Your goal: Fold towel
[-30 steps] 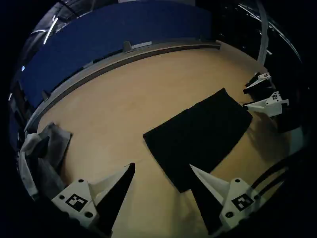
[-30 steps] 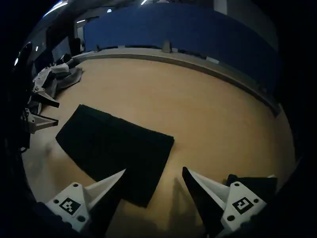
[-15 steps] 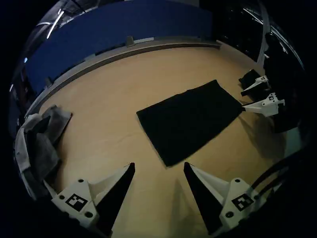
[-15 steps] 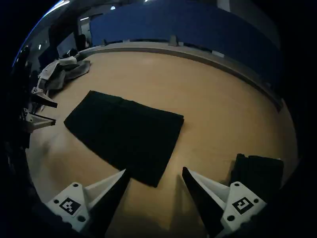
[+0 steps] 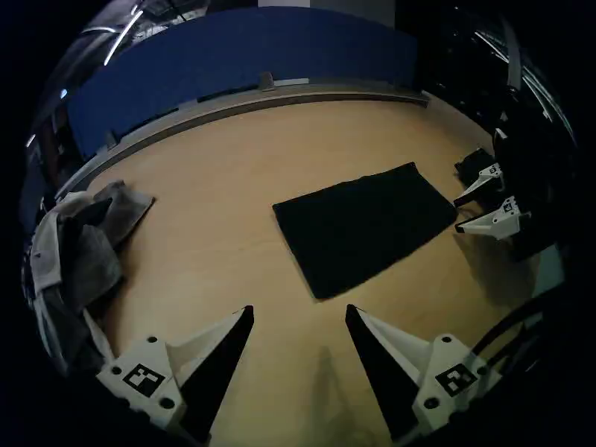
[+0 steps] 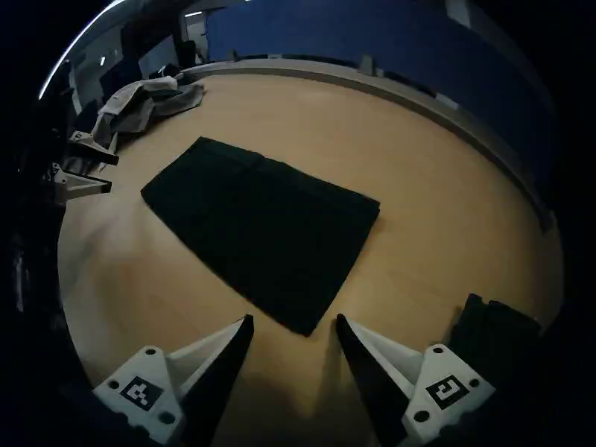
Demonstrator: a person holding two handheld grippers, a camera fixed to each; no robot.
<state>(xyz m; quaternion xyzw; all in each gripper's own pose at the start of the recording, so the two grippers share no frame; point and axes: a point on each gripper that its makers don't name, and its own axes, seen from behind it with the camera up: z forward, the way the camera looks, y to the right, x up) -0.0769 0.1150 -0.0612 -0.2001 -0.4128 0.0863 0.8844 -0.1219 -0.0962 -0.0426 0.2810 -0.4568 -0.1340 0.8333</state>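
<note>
One black towel (image 5: 365, 227) lies flat on the worktop (image 5: 223, 201), at one o'clock from the left hand-held gripper (image 5: 298, 309), spread and empty. Seen from the right hand-held gripper (image 6: 294, 319), likewise spread, it lies at twelve o'clock.

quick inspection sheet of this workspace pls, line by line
surface: light wooden table, evenly coloured
job's things: dark towel laid flat as a rectangle, touching nothing else
clutter: grey cloth heap at one table edge; dark folded stack at the opposite side
grippers: left gripper open, empty, short of the towel; right gripper open, empty, towel's near corner just ahead of its fingers
cables: dark cables beside the left gripper
surroundings: blue partition behind the table; room dim
</note>
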